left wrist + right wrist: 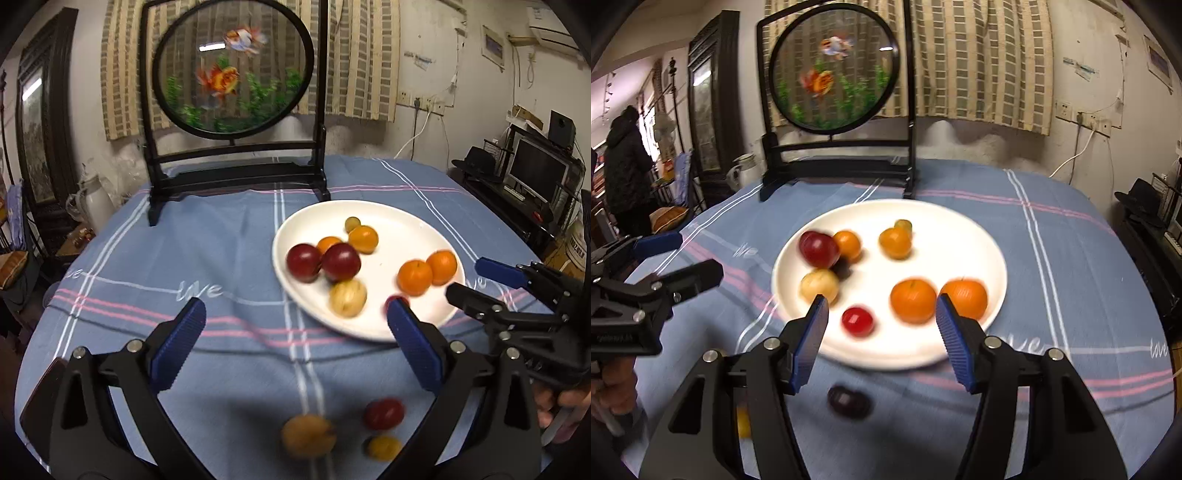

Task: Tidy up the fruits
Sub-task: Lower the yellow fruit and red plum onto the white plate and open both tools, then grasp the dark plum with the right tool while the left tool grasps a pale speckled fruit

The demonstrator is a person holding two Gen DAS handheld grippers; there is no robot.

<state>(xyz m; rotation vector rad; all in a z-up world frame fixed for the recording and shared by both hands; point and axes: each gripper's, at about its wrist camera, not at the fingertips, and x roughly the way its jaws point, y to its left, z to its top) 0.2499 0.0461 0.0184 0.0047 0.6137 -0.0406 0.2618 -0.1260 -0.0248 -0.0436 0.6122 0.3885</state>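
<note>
Fruits lie beyond both tongs: the left gripper [295, 325] and right gripper [882, 314] each stand wide apart and hold nothing, above a blue striped tablecloth [1071, 258]. The white plate [960, 229] carries two oranges [913, 301], two dark red plums [341, 261], a pale yellow fruit [820, 285], a small red fruit [857, 320] and small orange fruits [894, 242], while three blurred fruits [308, 435] lie off it on the cloth. Behind stands a round goldfish screen [232, 70] before a checked curtain [979, 55].

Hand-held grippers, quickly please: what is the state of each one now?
Left hand-held gripper: open, holding nothing.
Right hand-held gripper: open, holding nothing.
</note>
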